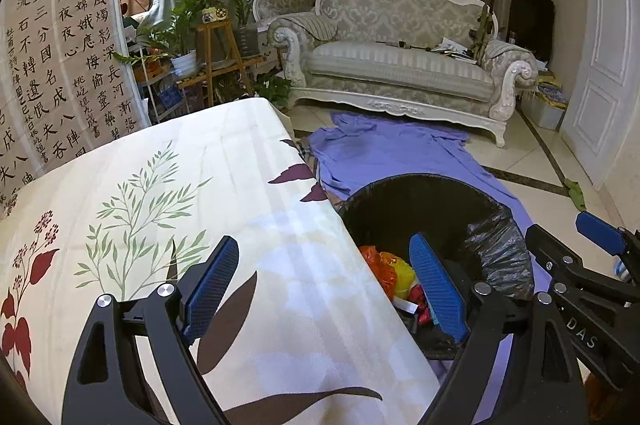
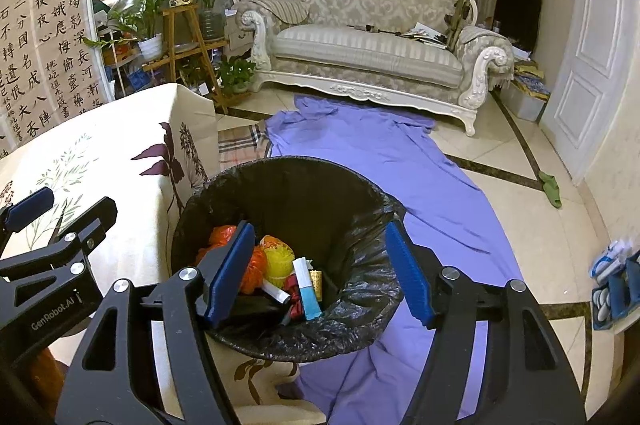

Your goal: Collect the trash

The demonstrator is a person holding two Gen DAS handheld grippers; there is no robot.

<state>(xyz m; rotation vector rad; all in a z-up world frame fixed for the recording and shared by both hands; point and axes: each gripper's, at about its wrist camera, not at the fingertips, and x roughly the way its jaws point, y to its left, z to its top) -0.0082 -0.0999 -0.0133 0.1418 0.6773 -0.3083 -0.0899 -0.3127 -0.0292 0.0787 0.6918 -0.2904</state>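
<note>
A trash bin (image 2: 360, 309) lined with a black bag stands on the floor beside the table; it also shows in the left wrist view (image 1: 496, 245). Inside lie orange and yellow wrappers (image 2: 276, 261), a white-and-blue box (image 2: 308, 289) and other scraps (image 1: 388, 269). My right gripper (image 2: 320, 273) is open and empty, held over the bin's mouth. My left gripper (image 1: 332, 289) is open and empty, straddling the edge of the table (image 1: 224, 209), which has a floral cloth, with its right finger over the bin.
A purple sheet (image 2: 384, 161) lies on the tiled floor between the bin and a white sofa (image 2: 372, 37). Potted plants on a wooden stand (image 2: 188, 21) stand at the back left. A white door (image 2: 588, 53) is on the right. A green rag (image 2: 550, 189) lies near it.
</note>
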